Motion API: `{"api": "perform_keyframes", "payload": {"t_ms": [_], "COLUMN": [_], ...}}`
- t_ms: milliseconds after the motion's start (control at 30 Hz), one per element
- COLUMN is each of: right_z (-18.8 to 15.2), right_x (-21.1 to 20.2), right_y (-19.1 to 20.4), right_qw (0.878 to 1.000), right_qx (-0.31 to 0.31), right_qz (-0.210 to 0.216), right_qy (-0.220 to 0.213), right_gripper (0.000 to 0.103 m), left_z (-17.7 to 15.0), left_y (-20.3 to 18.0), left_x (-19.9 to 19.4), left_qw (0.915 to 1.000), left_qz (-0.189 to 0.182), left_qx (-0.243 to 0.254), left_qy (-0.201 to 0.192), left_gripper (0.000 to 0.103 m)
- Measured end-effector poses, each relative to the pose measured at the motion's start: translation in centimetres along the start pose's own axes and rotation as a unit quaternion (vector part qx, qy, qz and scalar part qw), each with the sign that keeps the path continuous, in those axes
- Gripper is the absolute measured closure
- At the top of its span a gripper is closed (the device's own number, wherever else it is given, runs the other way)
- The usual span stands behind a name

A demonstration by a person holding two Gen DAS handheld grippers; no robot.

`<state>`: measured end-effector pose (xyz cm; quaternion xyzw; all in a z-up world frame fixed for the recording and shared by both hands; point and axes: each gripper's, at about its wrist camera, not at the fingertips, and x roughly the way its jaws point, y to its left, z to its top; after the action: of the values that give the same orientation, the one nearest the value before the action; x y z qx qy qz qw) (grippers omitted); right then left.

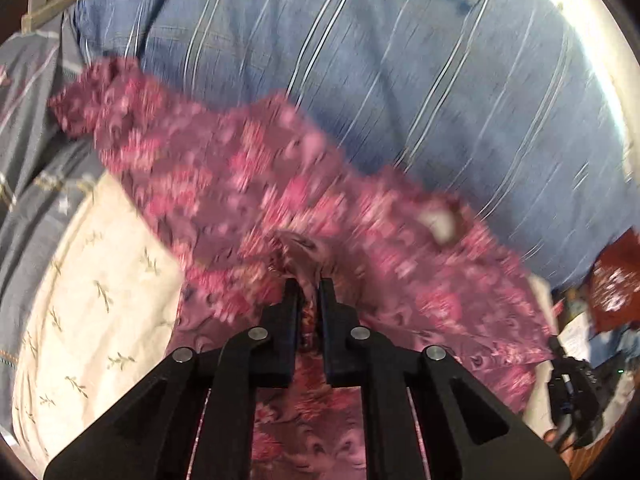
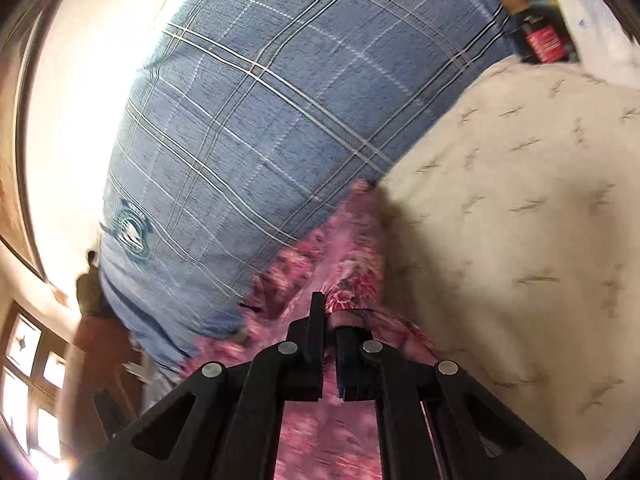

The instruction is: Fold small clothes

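Observation:
A small pink floral garment lies spread and blurred across the bed in the left wrist view. My left gripper is shut on a bunched fold of it, with cloth pinched between the black fingers. In the right wrist view the same pink floral garment runs out from under my right gripper, which is shut on its edge; the cloth drapes over the right finger and hides its tip. Only the left finger shows its full length.
A blue striped bedcover fills the space beyond the garment, seen as blue plaid bedcover on the right camera. A cream sheet with a leaf print lies beside it, also cream sheet. Clutter sits at the bed's edge.

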<state>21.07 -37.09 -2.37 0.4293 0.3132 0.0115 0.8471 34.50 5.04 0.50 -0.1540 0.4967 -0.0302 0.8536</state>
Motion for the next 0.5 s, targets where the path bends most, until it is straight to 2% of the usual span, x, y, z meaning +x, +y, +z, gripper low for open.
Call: {"api": "perform_keyframes", "payload": {"t_ms": [67, 100, 133, 200, 300, 367, 433, 500], "right_z": [-0.9, -1.4, -1.8, -2.2, -2.7, -2.9, -3.1, -3.2], "right_x": [1.1, 1.9, 1.9, 0.3, -1.9, -2.7, -2.2, -0.8], "right_y": [-1.8, -3.2, -3.8, -3.5, -1.4, 0.8, 3.2, 5.2], "right_qw": [0.998, 0.997, 0.997, 0.997, 0.997, 0.998, 0.996, 0.992], "right_qx": [0.0, 0.01, 0.022, 0.026, -0.01, -0.047, -0.087, -0.119], "right_qz": [-0.049, -0.063, -0.046, -0.047, -0.052, -0.032, -0.02, -0.015], "right_qy": [0.026, 0.049, 0.058, 0.059, 0.054, 0.034, 0.028, 0.034], "right_gripper": [0.099, 0.099, 0.1, 0.092, 0.092, 0.092, 0.091, 0.089], "left_z": [-0.9, -1.3, -1.5, -1.7, -1.7, -1.1, -0.3, 0.1], "left_y": [0.8, 1.2, 1.5, 1.9, 2.7, 2.2, 0.8, -0.4], "left_x": [3.2, 4.0, 3.3, 1.3, -2.4, -3.8, -3.8, -2.9], "left_qw": [0.9983, 0.9978, 0.9988, 0.9986, 0.9995, 0.9993, 0.999, 0.9986], "left_qz": [0.037, 0.04, 0.031, 0.041, 0.015, 0.001, -0.009, -0.015], "left_qx": [0.004, 0.007, 0.01, 0.022, 0.028, 0.031, 0.038, 0.049], "left_qy": [0.046, 0.053, 0.036, 0.026, -0.002, -0.02, -0.021, -0.014], "left_gripper": [0.094, 0.093, 0.093, 0.092, 0.092, 0.086, 0.069, 0.064]}}
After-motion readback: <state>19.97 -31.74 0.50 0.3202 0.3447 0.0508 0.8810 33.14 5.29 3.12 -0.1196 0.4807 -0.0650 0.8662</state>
